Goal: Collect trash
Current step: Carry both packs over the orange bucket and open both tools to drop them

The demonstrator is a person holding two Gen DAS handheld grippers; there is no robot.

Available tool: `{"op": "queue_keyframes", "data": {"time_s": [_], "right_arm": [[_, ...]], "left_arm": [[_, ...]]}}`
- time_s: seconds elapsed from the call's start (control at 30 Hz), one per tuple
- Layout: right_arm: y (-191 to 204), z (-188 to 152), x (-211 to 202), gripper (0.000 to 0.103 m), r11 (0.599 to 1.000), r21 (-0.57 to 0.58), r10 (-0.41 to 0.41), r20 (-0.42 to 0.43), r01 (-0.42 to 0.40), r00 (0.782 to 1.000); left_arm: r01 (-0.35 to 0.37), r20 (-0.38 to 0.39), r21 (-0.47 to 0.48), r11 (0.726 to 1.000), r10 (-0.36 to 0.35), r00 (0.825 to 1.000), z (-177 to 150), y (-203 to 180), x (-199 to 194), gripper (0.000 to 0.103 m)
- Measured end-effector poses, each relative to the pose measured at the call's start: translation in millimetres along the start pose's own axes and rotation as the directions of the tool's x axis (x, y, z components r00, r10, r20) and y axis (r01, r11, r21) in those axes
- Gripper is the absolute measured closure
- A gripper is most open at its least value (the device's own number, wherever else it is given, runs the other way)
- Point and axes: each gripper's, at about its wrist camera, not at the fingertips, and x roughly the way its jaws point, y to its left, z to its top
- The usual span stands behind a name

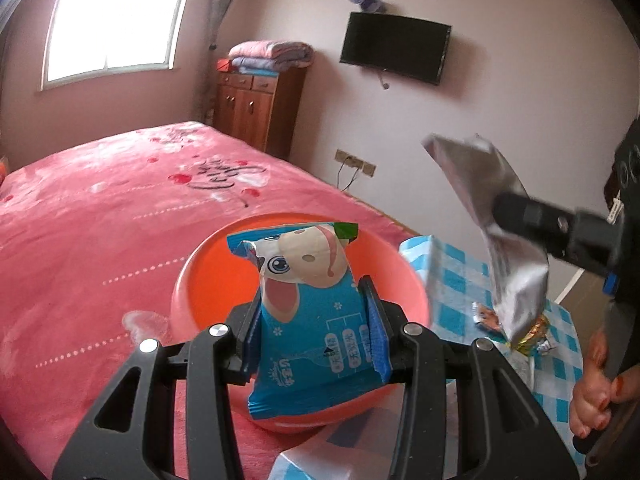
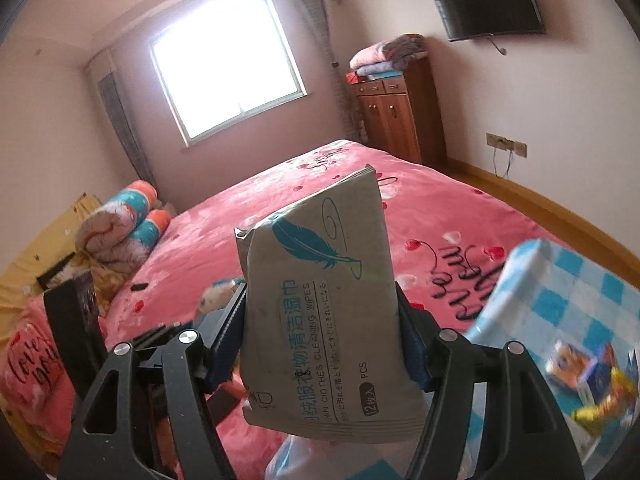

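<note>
My left gripper (image 1: 314, 320) is shut on a blue snack wrapper with a cartoon cow (image 1: 308, 308) and holds it upright over an orange plastic basin (image 1: 208, 276) on the pink bed. My right gripper (image 2: 320, 332) is shut on a grey wet-wipes pack with a teal feather (image 2: 324, 304). In the left wrist view that pack shows as a silver pouch (image 1: 480, 188) held high at the right by the right gripper (image 1: 508, 208). Small loose wrappers (image 1: 520, 328) lie on a blue checked cloth (image 1: 452, 280); they also show in the right wrist view (image 2: 592, 380).
The pink bed (image 1: 100, 220) fills the left and middle. A wooden cabinet (image 1: 256, 100) with folded blankets stands by the far wall, a TV (image 1: 394, 48) hangs above. Rolled quilts (image 2: 120, 228) lie at the bed's head. A clear plastic bag (image 2: 304, 456) sits below the right gripper.
</note>
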Motion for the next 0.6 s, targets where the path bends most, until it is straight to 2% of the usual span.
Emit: {"op": "queue_keyframes", "data": {"time_s": [0.1, 0.17, 0.2, 0.3, 0.43, 0.5, 0.6], "right_arm": [[5, 5, 30, 0.033, 1.000, 0.009, 0.019, -0.018, -0.019, 1.000], [6, 6, 43, 0.022, 1.000, 0.005, 0.000, -0.027, 0.000, 1.000], [4, 5, 50, 0.017, 1.000, 0.016, -0.001, -0.033, 0.001, 0.999], [1, -5, 49, 0.014, 0.998, 0.061, -0.001, -0.028, 0.002, 1.000], [-6, -18, 26, 0.012, 0.995, 0.053, -0.088, 0.031, 0.086, 0.996], [-12, -27, 14, 0.010, 0.992, 0.055, -0.120, 0.055, 0.117, 0.991], [-21, -43, -4, 0.010, 0.985, 0.079, -0.159, 0.071, 0.153, 0.985]], "left_arm": [[-0.025, -0.021, -0.012, 1.000, 0.024, 0.999, -4, 9, 9, 0.058], [-0.034, -0.023, -0.016, 0.999, 0.034, 0.999, -6, 14, 12, 0.057], [-0.041, -0.019, -0.013, 0.999, 0.041, 0.999, -6, 15, 12, 0.053], [-0.069, 0.003, -0.011, 0.998, 0.069, 0.998, -5, 18, 11, 0.028], [-0.092, 0.033, -0.003, 0.996, 0.092, 0.995, -8, 18, 3, 0.015], [-0.095, 0.037, 0.005, 0.995, 0.095, 0.995, -11, 15, -1, 0.014], [-0.094, 0.031, 0.009, 0.996, 0.094, 0.995, -13, 10, -5, 0.006]]}}
